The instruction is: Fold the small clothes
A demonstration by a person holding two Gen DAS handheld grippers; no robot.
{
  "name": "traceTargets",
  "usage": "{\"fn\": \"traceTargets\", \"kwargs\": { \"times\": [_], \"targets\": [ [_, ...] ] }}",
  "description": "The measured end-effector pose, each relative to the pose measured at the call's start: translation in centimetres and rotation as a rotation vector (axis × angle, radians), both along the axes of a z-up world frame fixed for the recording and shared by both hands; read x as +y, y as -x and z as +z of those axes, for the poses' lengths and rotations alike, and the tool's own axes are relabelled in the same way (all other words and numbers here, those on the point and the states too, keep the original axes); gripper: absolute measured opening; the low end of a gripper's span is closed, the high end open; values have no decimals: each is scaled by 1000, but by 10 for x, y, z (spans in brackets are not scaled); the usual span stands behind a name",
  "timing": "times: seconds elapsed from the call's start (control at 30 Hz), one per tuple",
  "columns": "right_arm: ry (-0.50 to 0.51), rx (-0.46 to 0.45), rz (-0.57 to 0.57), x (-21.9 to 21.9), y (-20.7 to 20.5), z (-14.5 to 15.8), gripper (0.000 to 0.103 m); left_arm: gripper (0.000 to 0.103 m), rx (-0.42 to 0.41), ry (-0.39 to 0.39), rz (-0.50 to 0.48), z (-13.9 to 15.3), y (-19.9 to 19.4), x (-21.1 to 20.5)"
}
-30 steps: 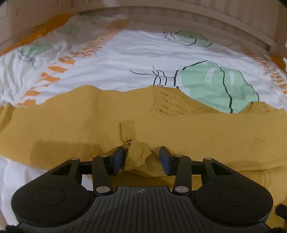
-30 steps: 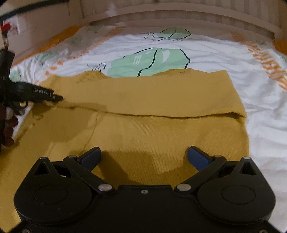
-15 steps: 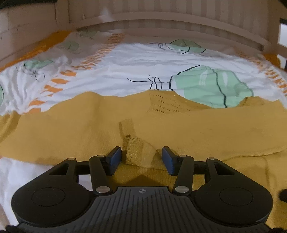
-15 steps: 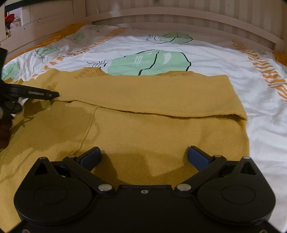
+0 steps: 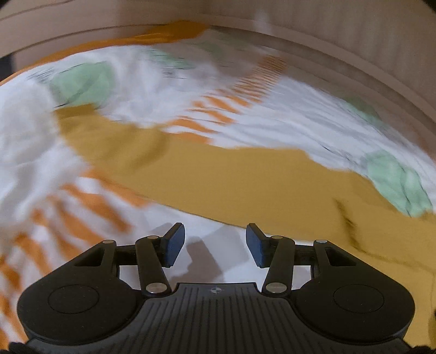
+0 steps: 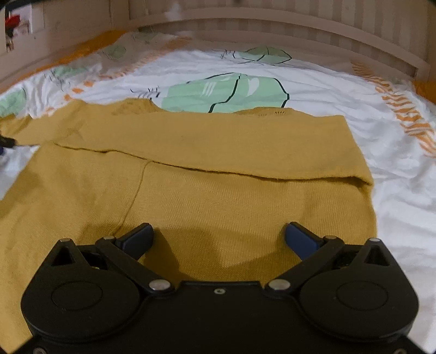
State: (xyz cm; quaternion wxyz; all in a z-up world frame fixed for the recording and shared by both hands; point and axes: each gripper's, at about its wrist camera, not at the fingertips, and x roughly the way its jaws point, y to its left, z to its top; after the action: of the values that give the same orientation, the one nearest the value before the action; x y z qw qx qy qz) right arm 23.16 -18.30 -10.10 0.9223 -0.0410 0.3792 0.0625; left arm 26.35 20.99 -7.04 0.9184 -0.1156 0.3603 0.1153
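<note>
So the mustard-yellow knit sweater (image 6: 218,168) is lying spread out on the bed, on top of a white duvet (image 6: 340,89) with green leaf prints and orange dashes. From the right wrist view its far part is sitting folded over the body, making a straight band running across with a clean edge toward the camera, and there's a seam line running down the lower panel on the left. The right gripper (image 6: 219,237) is hanging just above the near part of the sweater with its jaws spread wide, nothing between them, casting a shadow on the knit. The left wrist view is super blurry, but the left gripper (image 5: 215,243) is sitting partly open with nothing in it, and only white duvet (image 5: 32,152) is showing between its blue pads (image 5: 174,243). In that view the sweater (image 5: 245,182) is stretching diagonally across the middle, beyond the fingertips and off to the right. A pale slatted bed rail (image 6: 272,24) is curving along the back.
</note>
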Motion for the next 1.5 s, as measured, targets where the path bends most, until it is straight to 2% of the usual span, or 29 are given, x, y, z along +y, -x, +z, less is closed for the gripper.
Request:
{"fn": "traceTargets", "kwargs": {
  "times": [0.1,0.27,0.47,0.57,0.67,0.8,1.03,1.17,1.2,1.23,1.27,1.37,1.5],
  "targets": [
    [20,-28,-29,15,1,7,103,48,-20,8,60,6,3,36],
    [-66,-87,-2,58,-1,20,102,48,-33,-52,106,16,-1,81],
    [-207,-78,34,108,-14,22,102,48,-68,12,202,23,-11,132],
    [-177,-68,61,129,-17,7,102,48,-87,51,254,25,-16,158],
    [-103,-59,77,143,-16,-7,103,48,-92,44,295,24,-25,177],
    [-116,-49,81,143,-18,-7,103,48,-82,-1,302,18,-39,191],
    [-97,-48,80,148,-16,-10,103,48,-78,33,253,6,-59,197],
    [-103,-46,79,147,-17,-10,103,49,-48,-13,211,2,-72,190],
    [-103,-46,79,147,-17,-10,103,44,-52,-27,197,2,-73,188],
    [-104,-46,79,147,-17,-10,103,18,-68,-32,180,4,-73,187],
    [-105,-46,79,147,-17,-10,103,3,-80,-22,156,6,-72,186],
    [-113,-47,79,147,-18,-10,103,3,-125,-11,161,23,-68,178],
    [-155,-41,78,141,-19,-7,103,3,-198,-29,107,63,-57,150]
  ]
}}
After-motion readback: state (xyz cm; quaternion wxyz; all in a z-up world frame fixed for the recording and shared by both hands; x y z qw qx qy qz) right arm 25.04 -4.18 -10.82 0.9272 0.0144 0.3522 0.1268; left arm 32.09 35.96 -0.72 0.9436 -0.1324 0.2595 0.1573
